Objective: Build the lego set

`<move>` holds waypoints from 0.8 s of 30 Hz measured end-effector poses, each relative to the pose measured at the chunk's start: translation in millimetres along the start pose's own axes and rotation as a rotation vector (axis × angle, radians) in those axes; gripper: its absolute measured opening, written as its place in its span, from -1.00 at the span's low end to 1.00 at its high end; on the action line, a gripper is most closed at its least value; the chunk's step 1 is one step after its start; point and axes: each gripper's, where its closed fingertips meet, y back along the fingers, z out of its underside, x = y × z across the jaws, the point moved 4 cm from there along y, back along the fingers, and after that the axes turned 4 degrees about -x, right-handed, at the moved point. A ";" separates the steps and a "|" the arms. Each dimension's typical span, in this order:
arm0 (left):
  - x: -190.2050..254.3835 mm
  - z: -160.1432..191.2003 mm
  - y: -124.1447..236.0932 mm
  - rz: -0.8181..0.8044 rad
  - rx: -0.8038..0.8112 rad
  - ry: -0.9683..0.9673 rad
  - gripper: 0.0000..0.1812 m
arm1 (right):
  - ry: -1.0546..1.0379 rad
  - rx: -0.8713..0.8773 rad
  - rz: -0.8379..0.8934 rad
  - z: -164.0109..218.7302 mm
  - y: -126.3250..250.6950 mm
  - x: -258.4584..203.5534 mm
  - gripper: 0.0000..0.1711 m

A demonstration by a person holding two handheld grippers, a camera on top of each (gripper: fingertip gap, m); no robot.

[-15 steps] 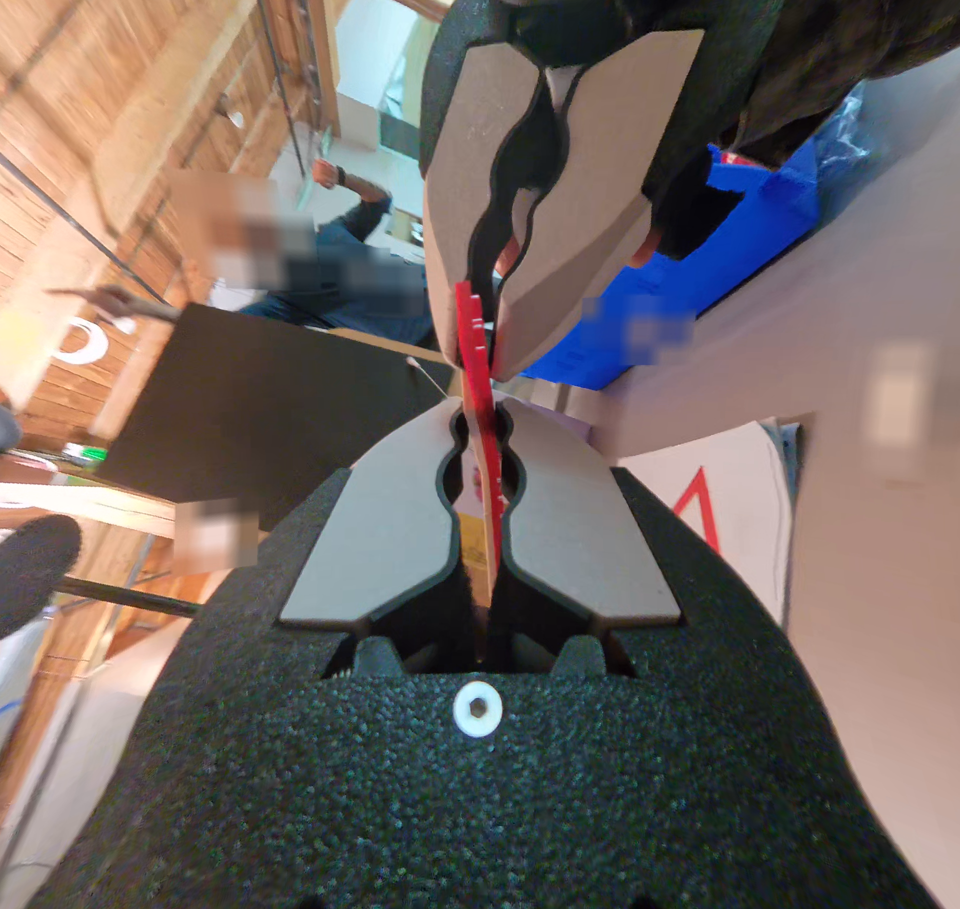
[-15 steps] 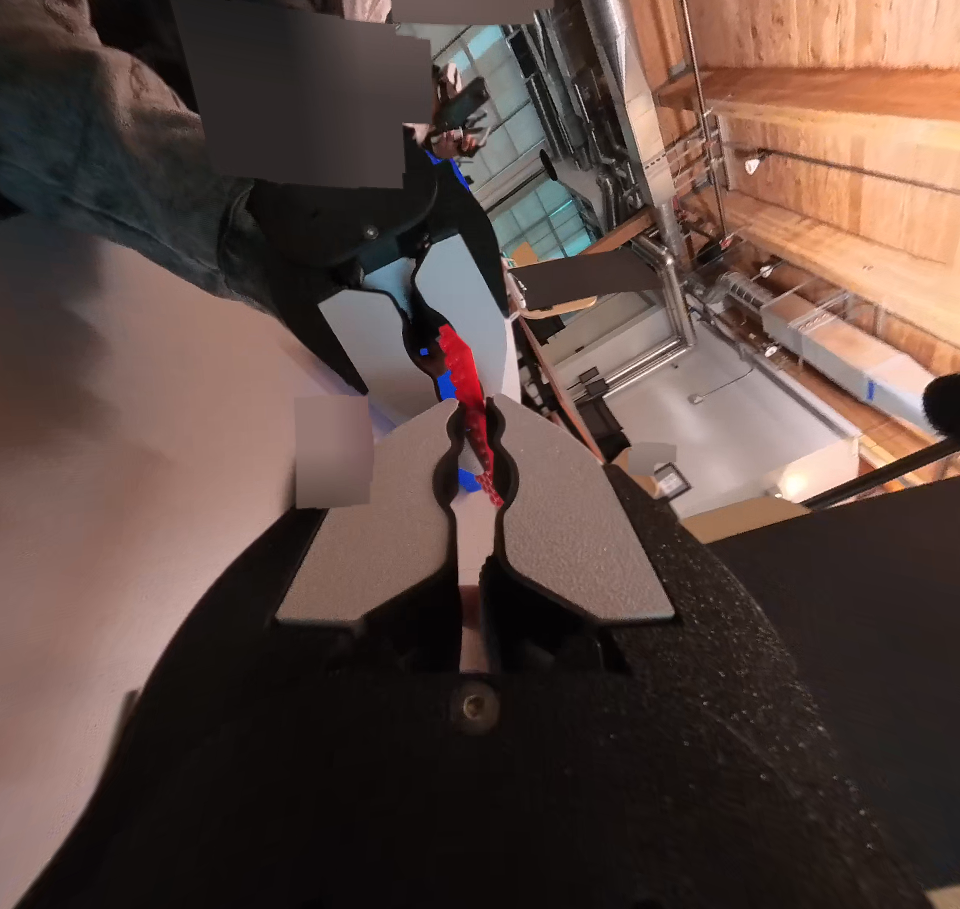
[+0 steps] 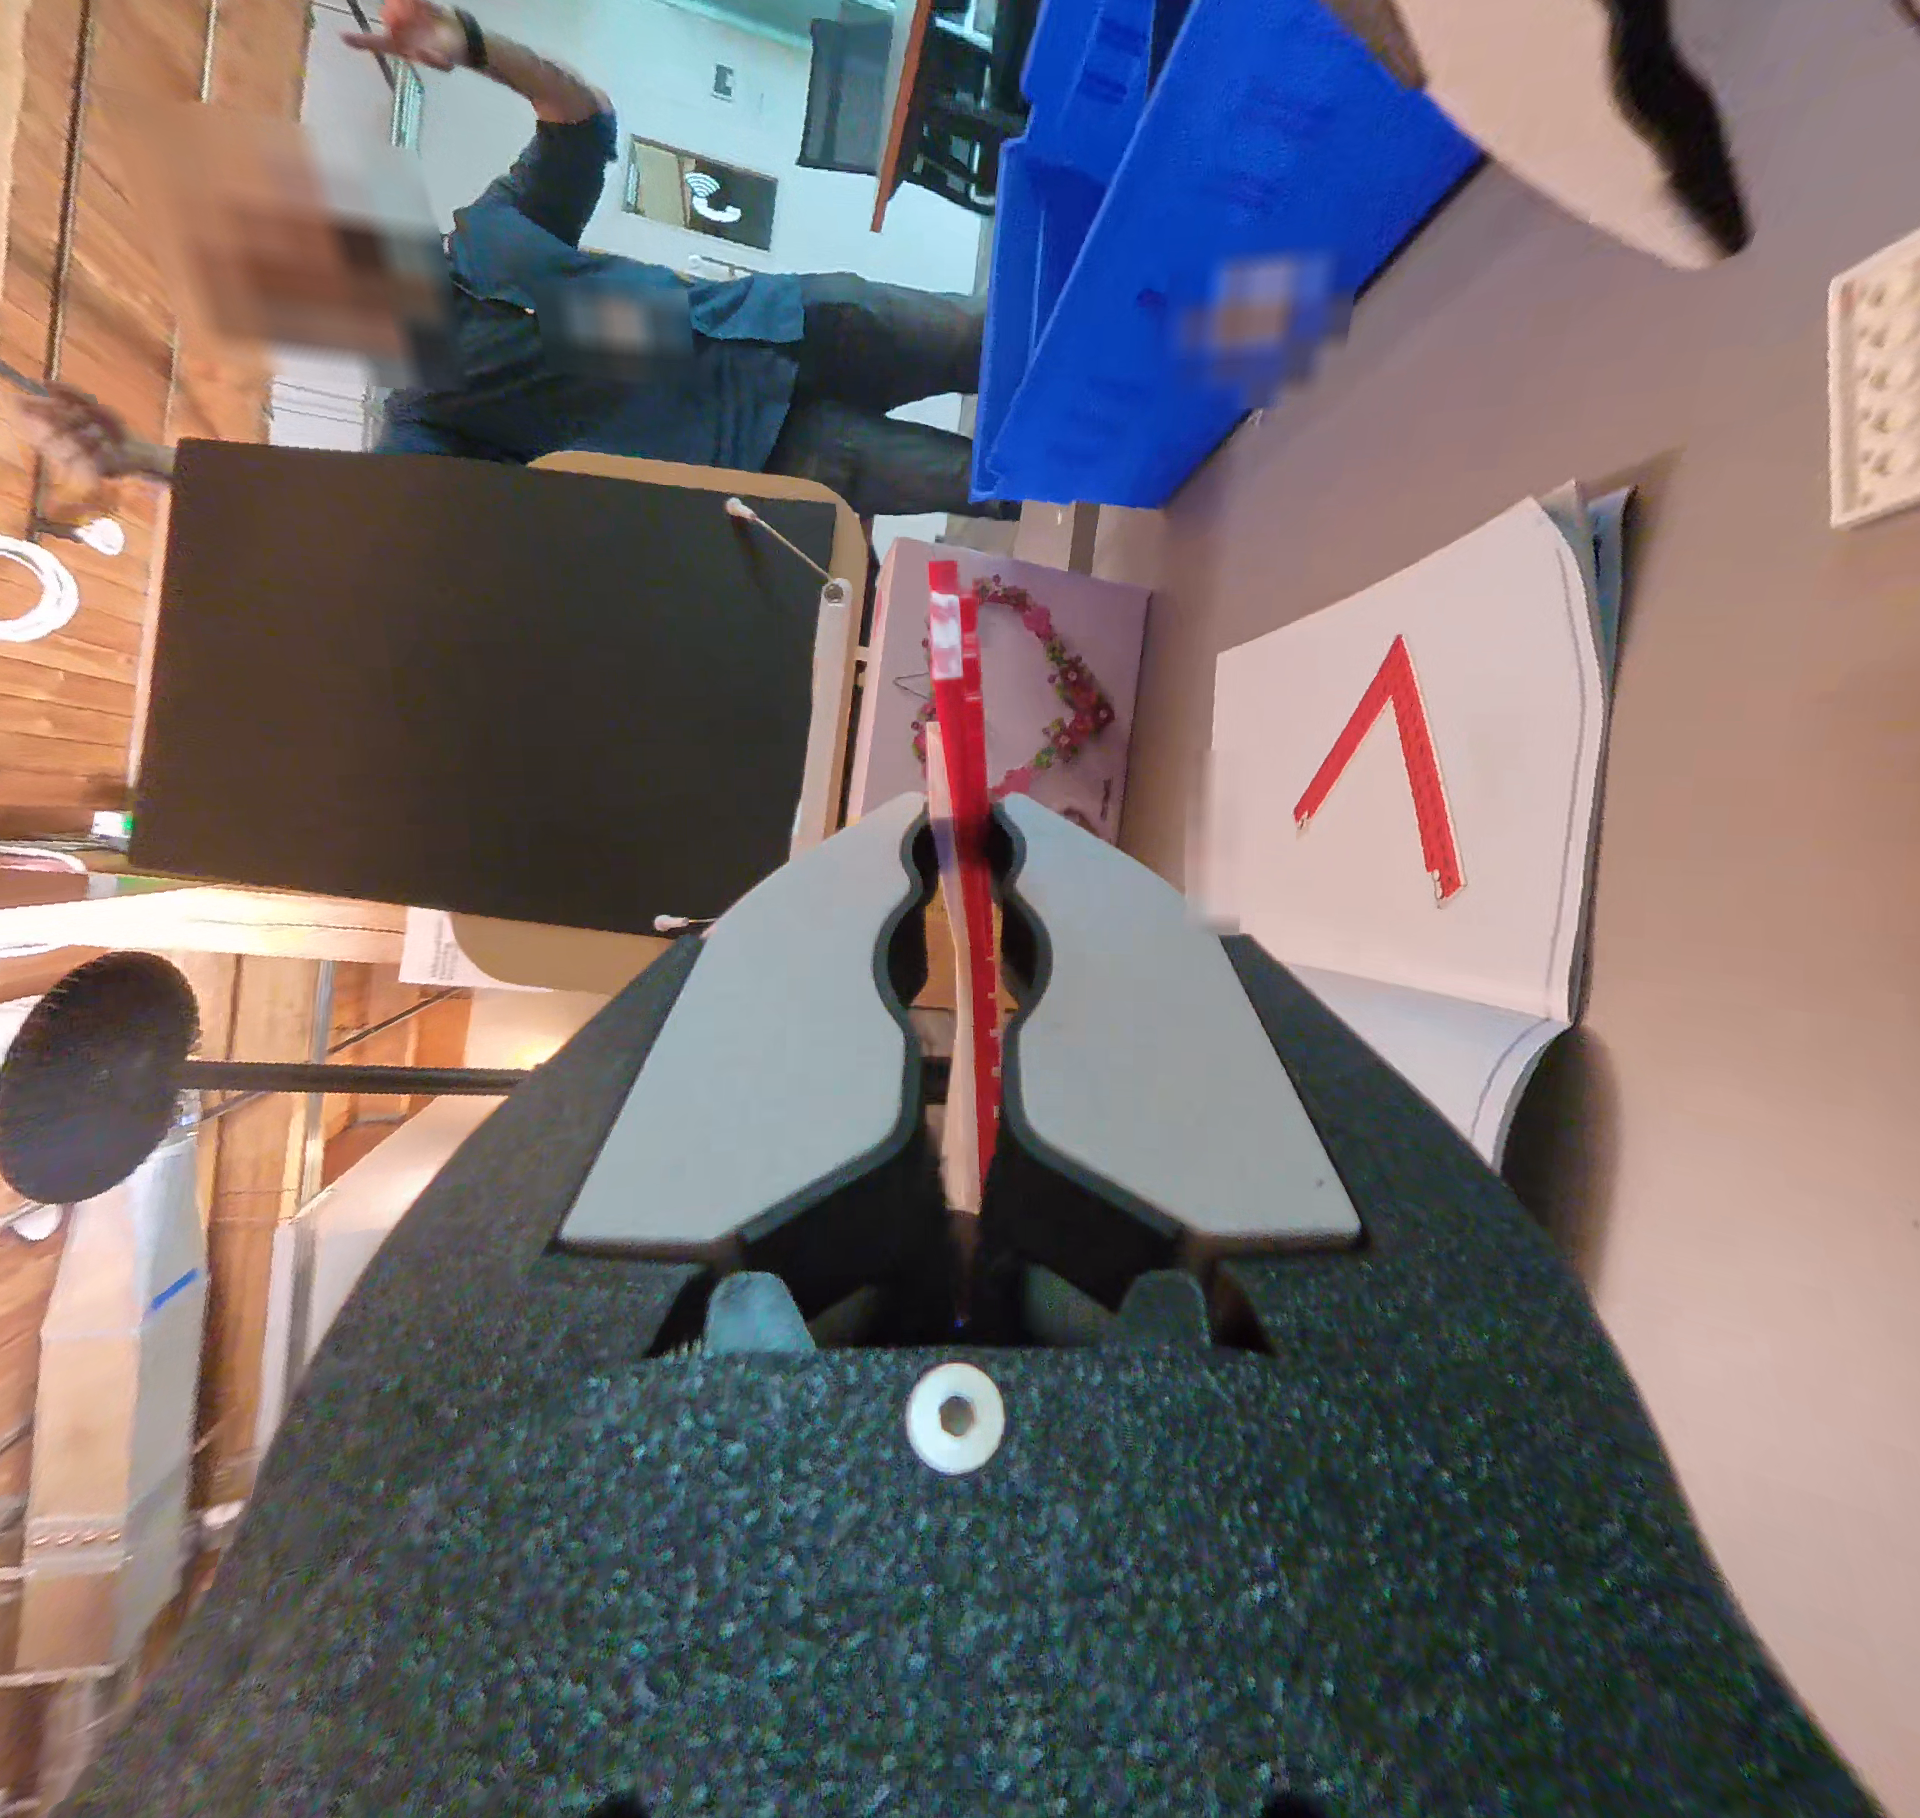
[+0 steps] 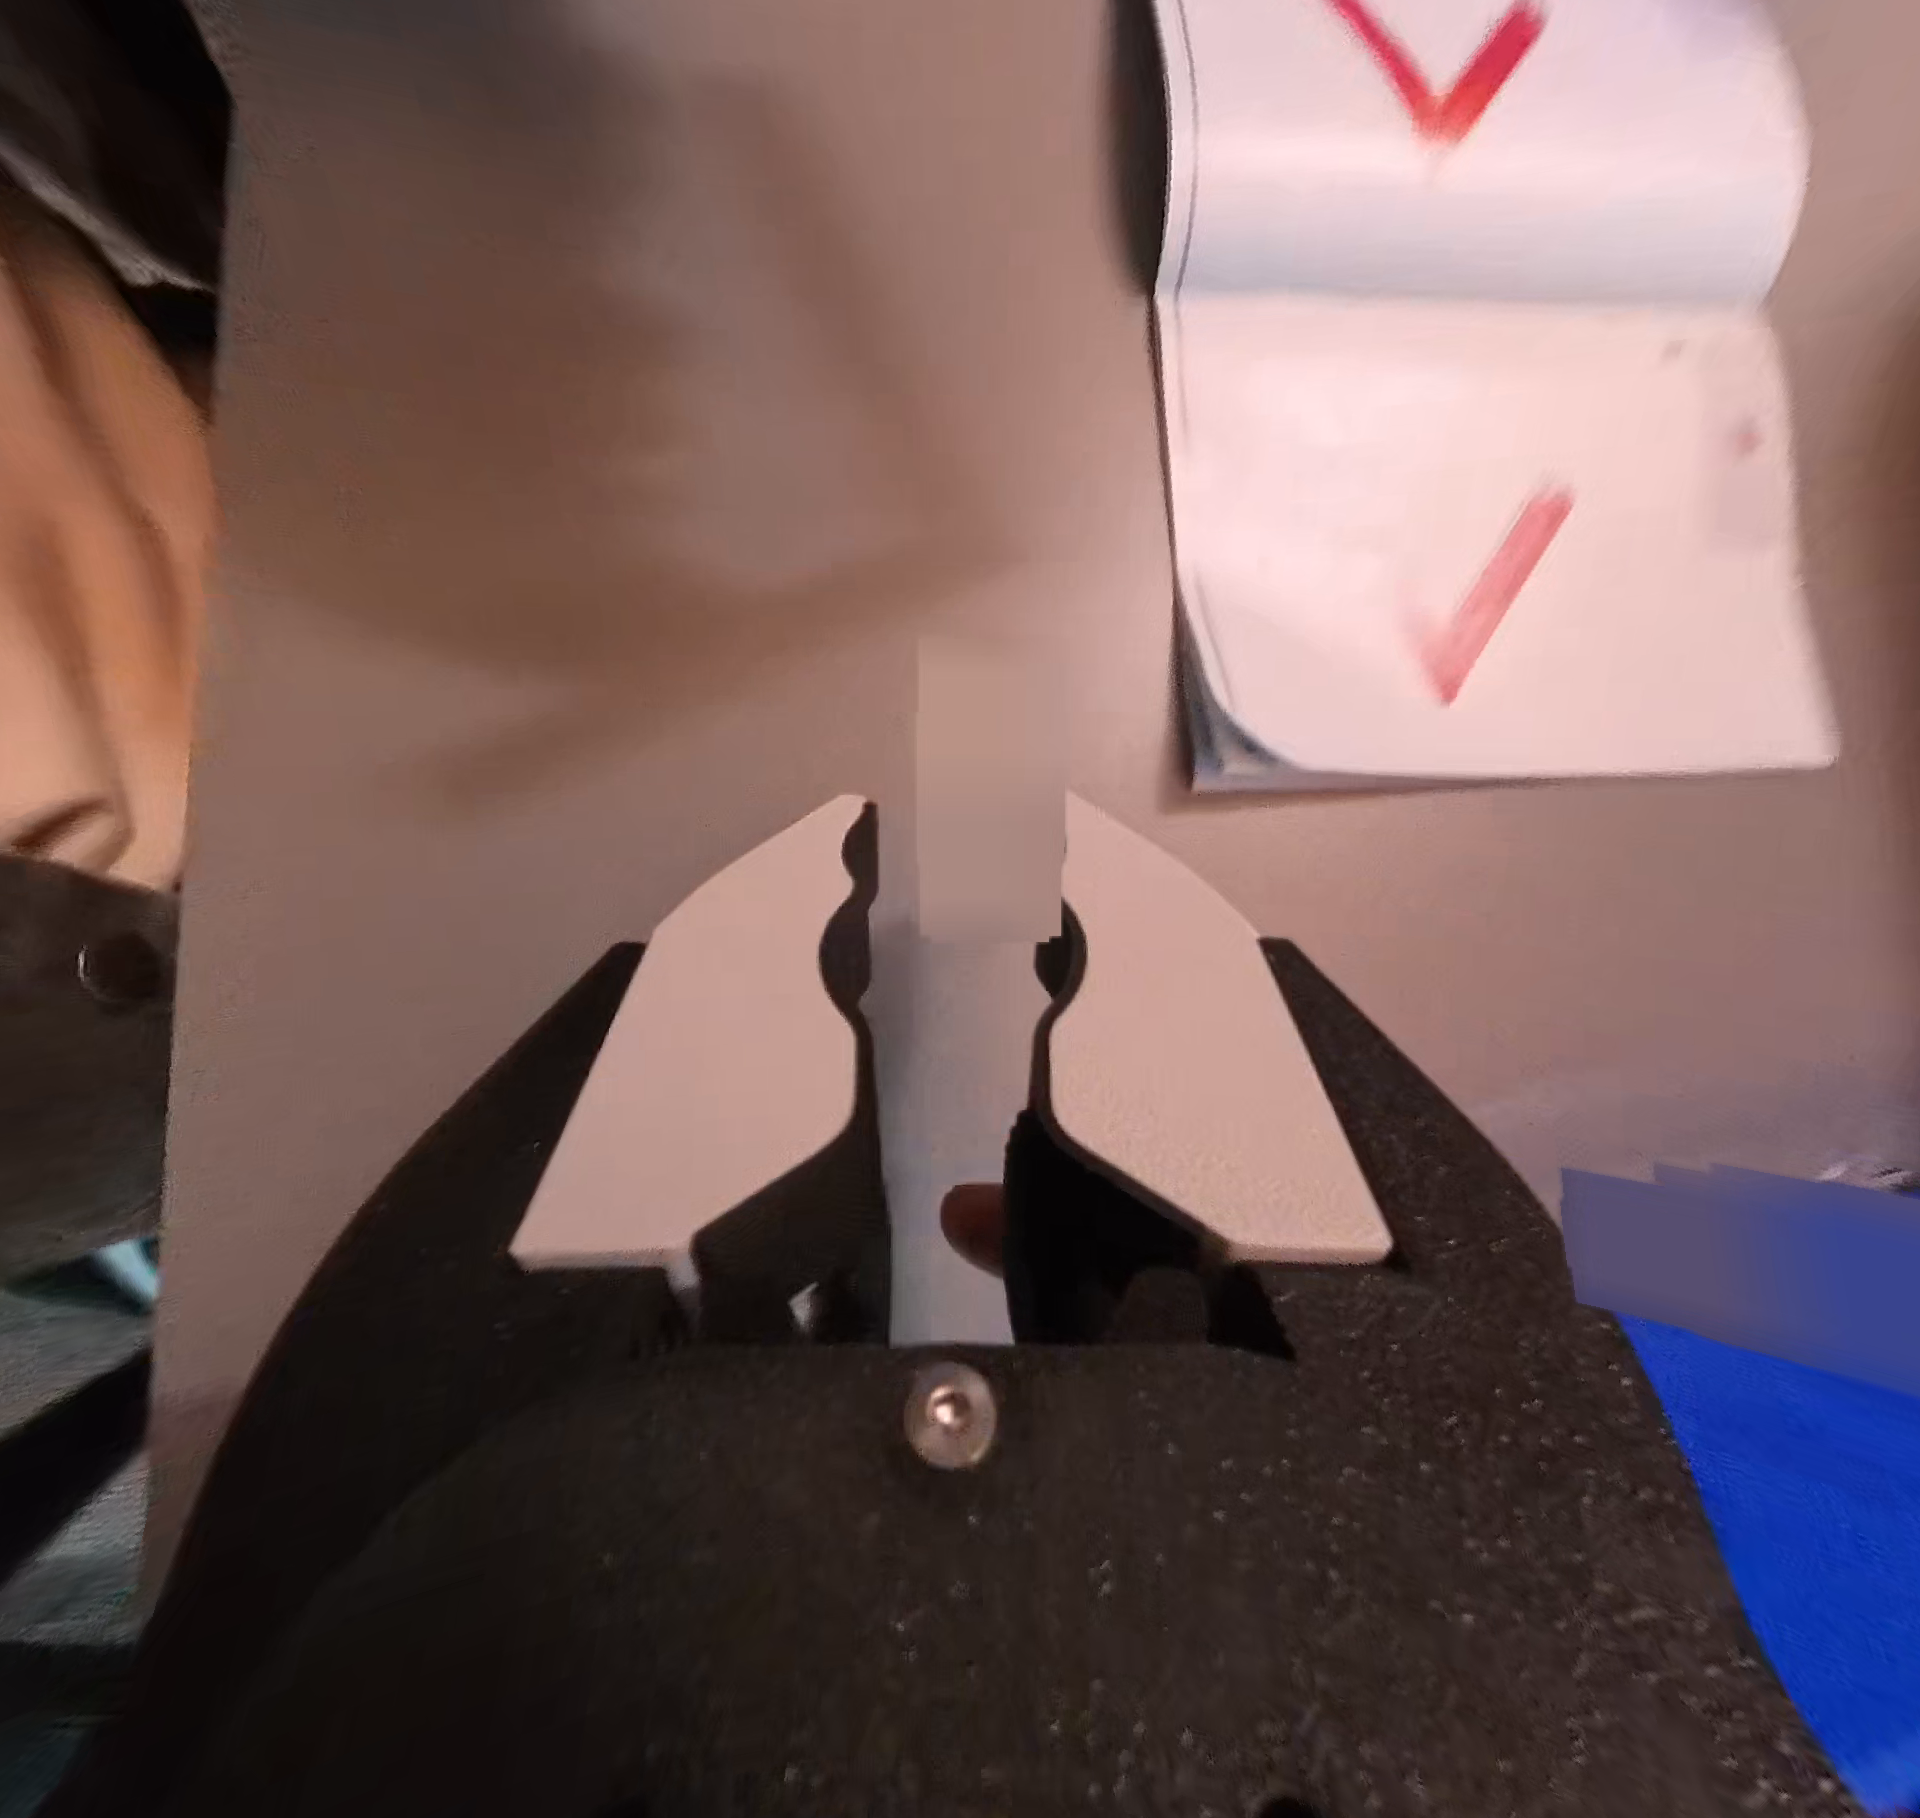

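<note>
Left wrist view, from left to right: a black panel (image 3: 468,677) stands behind the table edge; the left gripper (image 3: 961,823) is clenched on a long red lego strip (image 3: 961,729), held edge-on and projecting past the fingertips; behind it a pink box (image 3: 1039,688) showing a heart wreath; then an open instruction booklet (image 3: 1455,760) on the grey table (image 3: 1714,1145), blue bins (image 3: 1195,241) beyond, and the right gripper's finger at the upper corner.

Right wrist view — blurred by motion: the right gripper (image 4: 966,812) has its jaws parted with nothing lodged between them, above bare table (image 4: 623,418); the booklet (image 4: 1455,366) lies to its right. The strip appears in the left wrist view only; a second booklet page — in the right.
</note>
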 end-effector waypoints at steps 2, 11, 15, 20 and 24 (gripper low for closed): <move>2.5 -0.7 -1.6 -0.002 -0.017 -0.027 -0.92 | -0.070 -0.041 0.002 4.1 -7.8 4.5 -0.66; 12.0 4.6 -10.0 -0.054 -0.160 -0.120 -0.92 | -0.079 -0.219 -0.049 7.1 -32.6 10.7 -0.81; 25.7 21.5 -18.0 0.015 -0.361 -0.025 -0.92 | -0.147 -0.290 -0.038 9.8 -27.4 17.5 -0.82; 30.8 40.7 -22.9 0.005 -0.553 0.076 -0.92 | -0.231 -0.286 0.093 -28.7 24.8 47.2 -0.81; 32.0 43.8 -21.9 0.006 -0.609 0.106 -0.92 | -0.266 -0.289 0.062 -87.3 47.8 65.2 -0.82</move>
